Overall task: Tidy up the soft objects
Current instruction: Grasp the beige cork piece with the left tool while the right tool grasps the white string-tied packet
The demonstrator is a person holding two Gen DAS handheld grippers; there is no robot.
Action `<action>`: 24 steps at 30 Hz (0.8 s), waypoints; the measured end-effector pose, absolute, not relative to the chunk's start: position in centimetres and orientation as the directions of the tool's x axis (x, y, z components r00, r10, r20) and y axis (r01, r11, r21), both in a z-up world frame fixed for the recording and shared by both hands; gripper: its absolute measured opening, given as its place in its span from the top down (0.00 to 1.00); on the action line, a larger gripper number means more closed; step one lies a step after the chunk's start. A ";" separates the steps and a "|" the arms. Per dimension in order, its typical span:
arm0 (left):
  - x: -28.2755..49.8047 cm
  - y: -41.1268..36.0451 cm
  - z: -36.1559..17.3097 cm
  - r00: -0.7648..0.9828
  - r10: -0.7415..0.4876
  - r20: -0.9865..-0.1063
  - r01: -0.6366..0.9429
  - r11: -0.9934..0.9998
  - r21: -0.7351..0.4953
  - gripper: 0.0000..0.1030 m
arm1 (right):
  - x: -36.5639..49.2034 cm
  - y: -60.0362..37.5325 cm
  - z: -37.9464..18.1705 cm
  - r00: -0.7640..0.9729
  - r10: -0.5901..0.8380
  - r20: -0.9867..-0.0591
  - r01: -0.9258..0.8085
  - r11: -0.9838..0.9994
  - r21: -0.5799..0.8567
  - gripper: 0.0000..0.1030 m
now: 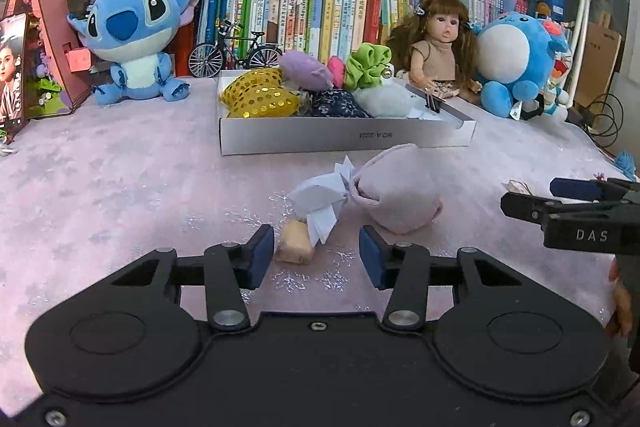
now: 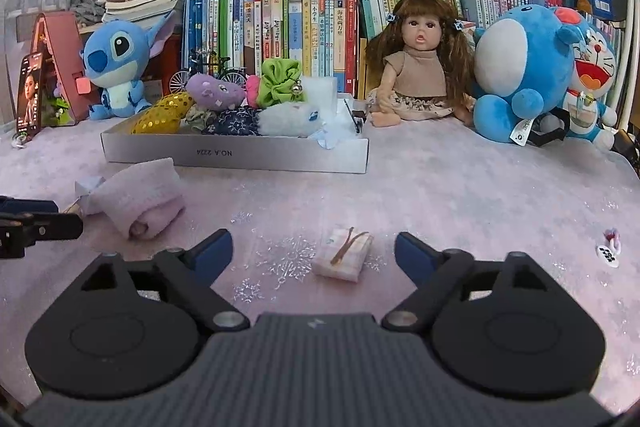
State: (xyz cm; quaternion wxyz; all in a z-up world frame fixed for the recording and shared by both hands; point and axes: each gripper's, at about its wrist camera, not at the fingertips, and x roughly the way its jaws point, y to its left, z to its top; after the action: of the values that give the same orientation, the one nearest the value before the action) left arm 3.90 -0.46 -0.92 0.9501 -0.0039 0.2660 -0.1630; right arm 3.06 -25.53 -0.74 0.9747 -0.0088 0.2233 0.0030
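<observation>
tools: left tool (image 1: 316, 255) wide, right tool (image 2: 314, 253) wide, both empty. towel (image 1: 400, 191) looks light and squashy; best pinched across its rolled middle, toward box (image 1: 344, 137).

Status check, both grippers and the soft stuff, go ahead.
Left gripper open, empty, at tan block and paper wad. Right gripper open over pink packet. Pink towel roll still outside box. Nothing blocking.
</observation>
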 end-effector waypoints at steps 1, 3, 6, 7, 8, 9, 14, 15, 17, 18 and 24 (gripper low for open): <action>4.0 -0.5 -0.9 0.805 -0.310 -0.506 0.304 0.948 -0.097 0.56 | 3.1 -25.5 -0.8 0.899 0.002 -0.438 -0.011 1.000 -0.018 0.16; 4.2 -0.4 -0.9 0.805 -0.309 -0.507 0.300 0.949 -0.101 0.56 | 3.2 -25.4 -0.8 0.897 0.004 -0.443 -0.015 1.000 -0.020 0.20; 4.3 -0.5 -0.8 0.804 -0.306 -0.510 0.297 0.949 -0.101 0.58 | 3.4 -25.5 -0.9 0.892 0.004 -0.453 -0.013 1.000 -0.016 0.27; 4.4 -0.5 -0.8 0.803 -0.298 -0.516 0.291 0.952 -0.095 0.59 | 3.4 -25.6 -0.9 0.890 0.004 -0.455 -0.011 1.000 -0.013 0.29; 4.5 -0.6 -0.9 0.803 -0.287 -0.523 0.285 0.955 -0.087 0.60 | 3.4 -25.6 -0.9 0.890 0.003 -0.457 -0.008 1.000 -0.009 0.31; 4.7 -0.7 -0.9 0.800 -0.278 -0.531 0.280 0.957 -0.080 0.61 | 3.5 -25.7 -1.0 0.888 0.002 -0.459 -0.004 1.000 -0.003 0.34; 5.2 -0.9 -0.8 0.795 -0.284 -0.536 0.285 0.955 -0.083 0.69 | 3.7 -26.0 -1.1 0.883 -0.002 -0.470 0.010 1.000 0.013 0.46; 5.2 -1.1 -0.8 0.795 -0.284 -0.536 0.287 0.954 -0.080 0.70 | 3.7 -26.0 -1.2 0.881 -0.002 -0.472 0.010 1.000 0.014 0.49; 5.2 -1.3 -0.8 0.794 -0.285 -0.537 0.293 0.953 -0.072 0.72 | 3.7 -26.0 -1.2 0.881 -0.002 -0.474 0.008 1.000 0.011 0.55; 5.1 -1.4 -0.8 0.795 -0.286 -0.535 0.295 0.953 -0.071 0.74 | 3.7 -25.9 -1.2 0.881 -0.002 -0.474 0.007 1.000 0.009 0.58; 4.8 -1.6 -0.6 0.808 -0.288 -0.515 0.302 0.952 -0.058 0.82 | 3.6 -26.0 -1.2 0.885 -0.004 -0.466 0.011 1.000 0.011 0.67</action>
State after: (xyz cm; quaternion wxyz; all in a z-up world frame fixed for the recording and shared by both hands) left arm 4.77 -1.56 -0.61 0.9506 0.0135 0.2685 -0.1550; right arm 3.65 -25.97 -1.21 0.9707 0.0067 0.2400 -0.0039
